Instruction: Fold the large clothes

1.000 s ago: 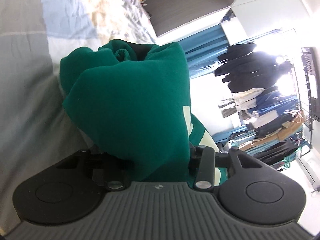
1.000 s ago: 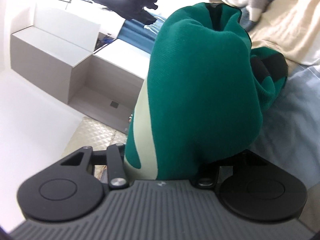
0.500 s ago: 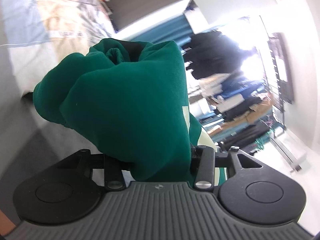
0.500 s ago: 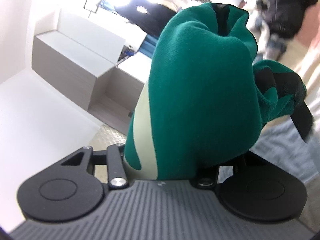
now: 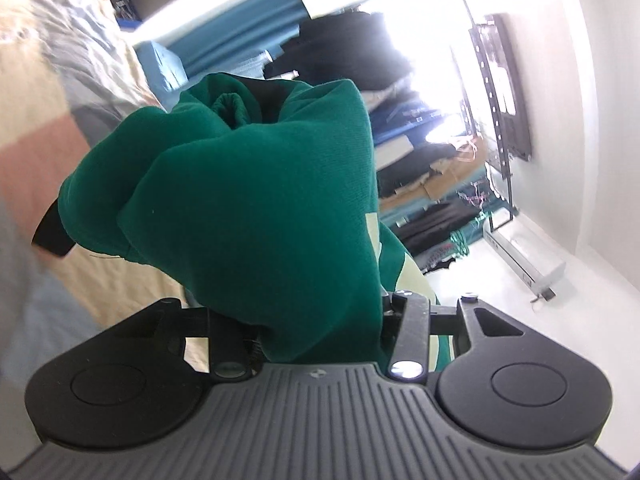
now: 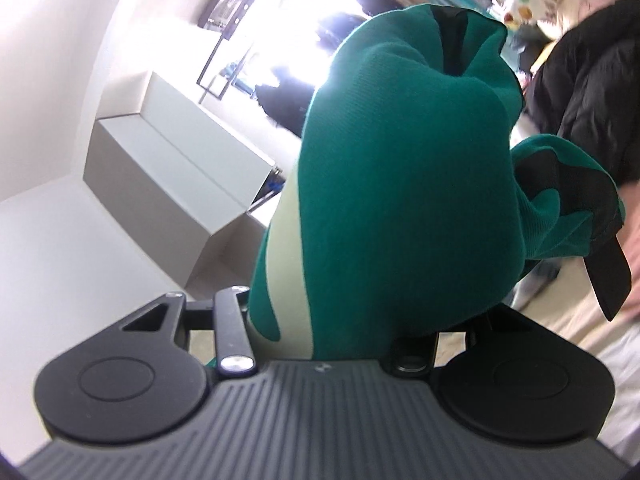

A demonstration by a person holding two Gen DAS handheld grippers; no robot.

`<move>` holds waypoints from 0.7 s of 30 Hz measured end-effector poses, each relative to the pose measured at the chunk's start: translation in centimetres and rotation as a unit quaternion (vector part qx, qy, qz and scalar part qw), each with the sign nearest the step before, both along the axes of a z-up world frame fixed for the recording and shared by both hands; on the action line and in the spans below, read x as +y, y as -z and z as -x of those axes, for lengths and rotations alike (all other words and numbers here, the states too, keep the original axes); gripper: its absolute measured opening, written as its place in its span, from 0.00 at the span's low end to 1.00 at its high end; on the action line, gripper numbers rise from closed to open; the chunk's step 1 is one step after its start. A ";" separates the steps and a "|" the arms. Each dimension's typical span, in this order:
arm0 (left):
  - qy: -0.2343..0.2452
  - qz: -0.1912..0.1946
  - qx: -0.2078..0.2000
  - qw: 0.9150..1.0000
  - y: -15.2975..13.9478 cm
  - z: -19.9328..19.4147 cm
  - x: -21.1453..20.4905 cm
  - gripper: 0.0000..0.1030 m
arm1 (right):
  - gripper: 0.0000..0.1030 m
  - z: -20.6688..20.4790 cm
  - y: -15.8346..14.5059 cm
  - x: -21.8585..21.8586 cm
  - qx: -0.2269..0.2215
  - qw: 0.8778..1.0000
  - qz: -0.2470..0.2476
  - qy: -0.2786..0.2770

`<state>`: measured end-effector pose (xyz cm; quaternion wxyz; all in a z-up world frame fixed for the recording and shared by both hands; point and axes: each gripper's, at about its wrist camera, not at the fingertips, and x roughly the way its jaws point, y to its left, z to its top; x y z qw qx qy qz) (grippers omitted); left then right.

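Observation:
A thick green garment [image 5: 256, 208] with pale cream patches and black trim is bunched up in front of both cameras. In the left wrist view my left gripper [image 5: 276, 92] is shut on a fat wad of it, and the cloth wraps over both fingers and hides them. The right wrist view shows the same green garment [image 6: 400, 200] wadded in my right gripper [image 6: 452, 28], which is shut on it too. A black cuff [image 6: 608, 268] dangles at the right of that wad. Both grippers point roughly level, high above the bed.
A patchwork bedspread [image 5: 36, 128] in pale colours lies at the left. A rack of dark hanging clothes [image 5: 420, 184] and blue curtains [image 5: 224, 36] stand beyond. White cabinets [image 6: 168, 160] fill the left of the right wrist view; a black jacket [image 6: 588, 92] lies at its right.
Both grippers have risen with the green garment and tilted up toward level. The bed has dropped out of most of each view, and the room's far walls now show.

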<state>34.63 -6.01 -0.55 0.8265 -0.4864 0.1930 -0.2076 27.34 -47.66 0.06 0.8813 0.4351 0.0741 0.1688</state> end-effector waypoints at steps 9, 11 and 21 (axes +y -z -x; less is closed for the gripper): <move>0.051 -0.016 0.010 0.999 1.5 -9.0 -9.8 0.49 | 0.52 -4.4 2.3 -8.3 0.006 0.999 0.010 0.039; 0.063 -0.027 0.014 0.998 3.1 -11.0 -11.7 0.49 | 0.52 -5.8 4.0 -9.7 0.014 0.999 0.011 0.045; 0.100 -0.028 0.055 0.993 15.5 -18.5 -17.3 0.49 | 0.52 -10.1 14.6 -14.2 0.060 0.996 -0.011 0.066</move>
